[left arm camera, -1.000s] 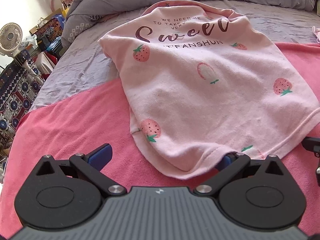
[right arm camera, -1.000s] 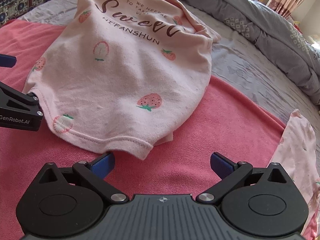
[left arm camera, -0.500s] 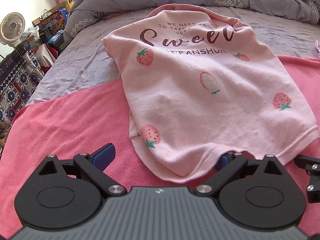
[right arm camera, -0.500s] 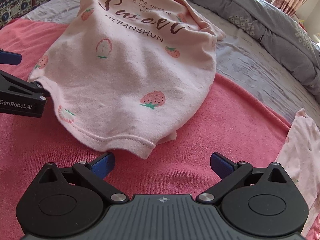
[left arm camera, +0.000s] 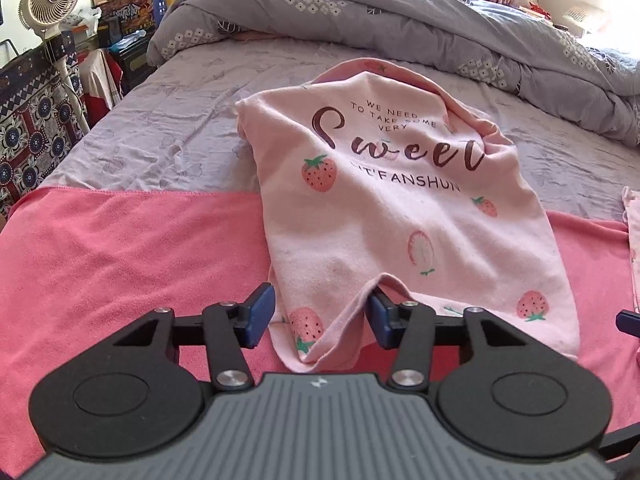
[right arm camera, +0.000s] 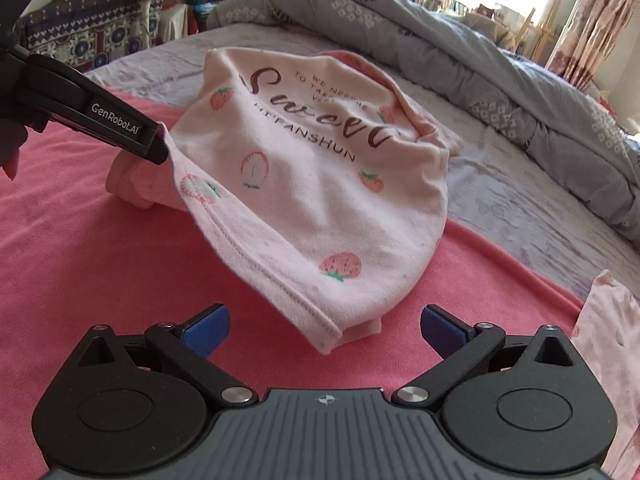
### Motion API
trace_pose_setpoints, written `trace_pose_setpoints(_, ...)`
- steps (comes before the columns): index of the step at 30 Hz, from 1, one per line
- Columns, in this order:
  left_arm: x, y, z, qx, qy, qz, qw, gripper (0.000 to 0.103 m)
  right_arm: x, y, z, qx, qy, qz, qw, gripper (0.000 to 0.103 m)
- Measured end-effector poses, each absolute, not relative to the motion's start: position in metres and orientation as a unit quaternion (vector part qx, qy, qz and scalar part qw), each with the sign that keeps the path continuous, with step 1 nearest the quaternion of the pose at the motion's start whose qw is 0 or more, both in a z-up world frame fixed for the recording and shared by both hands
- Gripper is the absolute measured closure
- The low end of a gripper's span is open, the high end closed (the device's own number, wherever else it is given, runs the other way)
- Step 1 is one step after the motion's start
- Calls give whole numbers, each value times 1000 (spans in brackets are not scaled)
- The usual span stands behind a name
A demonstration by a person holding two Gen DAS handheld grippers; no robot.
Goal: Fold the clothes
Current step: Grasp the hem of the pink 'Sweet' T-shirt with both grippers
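A pink strawberry-print shirt (left arm camera: pixel 400 220) lies front-up on the bed, its lower half on a pink towel (left arm camera: pixel 120 260). My left gripper (left arm camera: pixel 320 316) is at the shirt's near left hem corner. Its jaws are closing, with a slack fold of hem between the blue pads and draped over the right pad. In the right wrist view that gripper (right arm camera: pixel 156 148) holds the hem corner raised off the towel. My right gripper (right arm camera: pixel 324 328) stands open just above the towel. The shirt's (right arm camera: pixel 320 184) other hem corner lies right in front of it, untouched.
A rumpled grey duvet (left arm camera: pixel 400 20) is piled along the far side of the bed. A second pink garment (right arm camera: pixel 608 340) lies at the right on the towel's edge. A fan (left arm camera: pixel 48 0) and clutter stand beside the bed on the left.
The left gripper's jaws have narrowed around the hem and the gripper has risen, lifting that corner off the towel. The right gripper has shifted a little toward the other corner, still open.
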State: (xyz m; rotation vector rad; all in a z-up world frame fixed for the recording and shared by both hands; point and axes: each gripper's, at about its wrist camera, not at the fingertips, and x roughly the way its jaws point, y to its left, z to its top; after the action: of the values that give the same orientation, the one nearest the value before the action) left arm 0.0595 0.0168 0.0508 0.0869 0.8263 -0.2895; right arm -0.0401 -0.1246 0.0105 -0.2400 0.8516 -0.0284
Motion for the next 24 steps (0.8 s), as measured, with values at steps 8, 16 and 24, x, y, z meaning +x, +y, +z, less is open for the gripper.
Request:
trace_pose_setpoints(8, 72, 19, 44, 58, 413, -131, 899, 48, -4, -122, -11, -169, 394, -101, 898, 6)
trace_pose_setpoints(16, 54, 5, 28, 116, 418, -189, 881, 41, 18, -156, 11, -186, 324, -177, 911, 6)
trace_pose_setpoints(24, 61, -12, 17, 142, 411, -181, 882, 33, 28, -165, 23, -115, 375, -90, 915, 98)
